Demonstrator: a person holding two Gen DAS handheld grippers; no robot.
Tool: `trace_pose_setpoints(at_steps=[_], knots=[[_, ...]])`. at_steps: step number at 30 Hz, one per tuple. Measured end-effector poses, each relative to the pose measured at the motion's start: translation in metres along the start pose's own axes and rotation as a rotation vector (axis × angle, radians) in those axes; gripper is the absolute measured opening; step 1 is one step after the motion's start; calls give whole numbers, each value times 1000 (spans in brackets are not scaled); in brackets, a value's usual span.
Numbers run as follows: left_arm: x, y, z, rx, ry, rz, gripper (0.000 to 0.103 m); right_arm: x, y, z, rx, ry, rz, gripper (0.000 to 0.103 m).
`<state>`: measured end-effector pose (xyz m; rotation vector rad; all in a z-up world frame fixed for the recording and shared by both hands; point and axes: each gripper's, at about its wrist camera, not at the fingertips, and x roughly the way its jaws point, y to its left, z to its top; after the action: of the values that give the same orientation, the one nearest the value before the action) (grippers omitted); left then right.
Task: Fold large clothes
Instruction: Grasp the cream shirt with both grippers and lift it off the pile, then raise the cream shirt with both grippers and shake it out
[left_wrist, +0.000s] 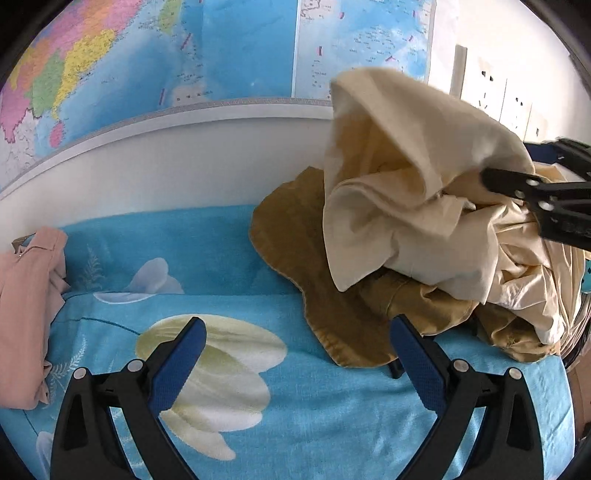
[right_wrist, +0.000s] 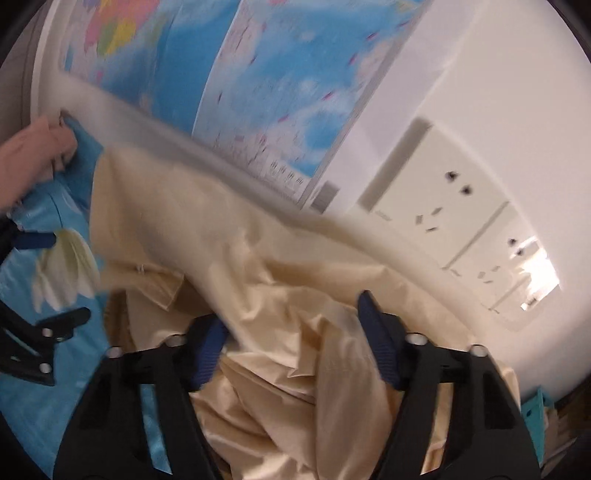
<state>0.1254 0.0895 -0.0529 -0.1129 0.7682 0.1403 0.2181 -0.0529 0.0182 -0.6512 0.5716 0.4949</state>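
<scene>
The right hand-held gripper (right_wrist: 291, 347) grips the cream shirt (left_wrist: 417, 192), lifted at the frame's right above the bed (left_wrist: 295, 406); the left hand-held gripper (left_wrist: 295, 354), wide and empty, should catch a hem to spread it flat.

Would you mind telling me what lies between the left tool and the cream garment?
In the left wrist view, the left tool hangs open over the blue floral sheet; a mustard-brown garment spreads between it and the cream garment.
</scene>
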Motion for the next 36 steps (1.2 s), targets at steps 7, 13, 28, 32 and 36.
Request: trace_pose_setpoints(at_steps=[7, 13, 28, 32, 36], knots=[[-7, -9, 5, 8, -42, -126, 97, -56, -28, 24, 163, -173, 54, 6], [-20, -35, 26, 0, -134, -338, 97, -125, -77, 32, 307, -319, 57, 5], [-40, -106, 76, 100, -214, -561, 6, -228, -149, -36, 508, -472, 27, 5], [-105, -129, 99, 185, -331, -578, 6, -301, -174, -38, 540, -592, -30, 5], [-187, -140, 115, 227, -501, -585, 5, -380, -182, -35, 528, -725, -49, 4]])
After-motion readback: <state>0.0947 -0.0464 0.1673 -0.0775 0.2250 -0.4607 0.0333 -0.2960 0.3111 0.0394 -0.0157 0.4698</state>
